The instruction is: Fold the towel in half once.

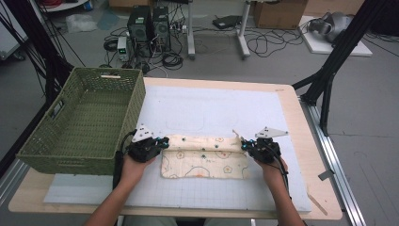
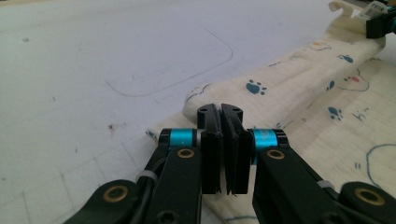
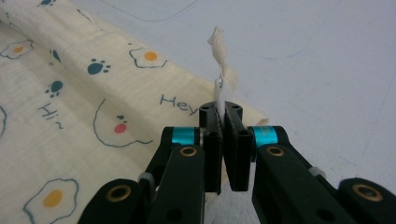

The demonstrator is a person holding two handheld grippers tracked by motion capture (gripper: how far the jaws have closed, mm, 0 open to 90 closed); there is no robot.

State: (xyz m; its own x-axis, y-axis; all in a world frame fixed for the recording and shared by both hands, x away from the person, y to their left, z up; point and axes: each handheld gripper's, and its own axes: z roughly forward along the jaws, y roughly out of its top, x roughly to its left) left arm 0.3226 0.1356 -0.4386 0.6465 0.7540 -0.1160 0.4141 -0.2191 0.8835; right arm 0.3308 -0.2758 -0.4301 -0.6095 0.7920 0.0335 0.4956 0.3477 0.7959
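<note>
Both tongs, left and right, are clamped on the cloth's far corners; soft, light fabric, best gripped at its corners.

Left gripper jaws pinched together, right gripper likewise, seemingly level, forearms apart
</note>
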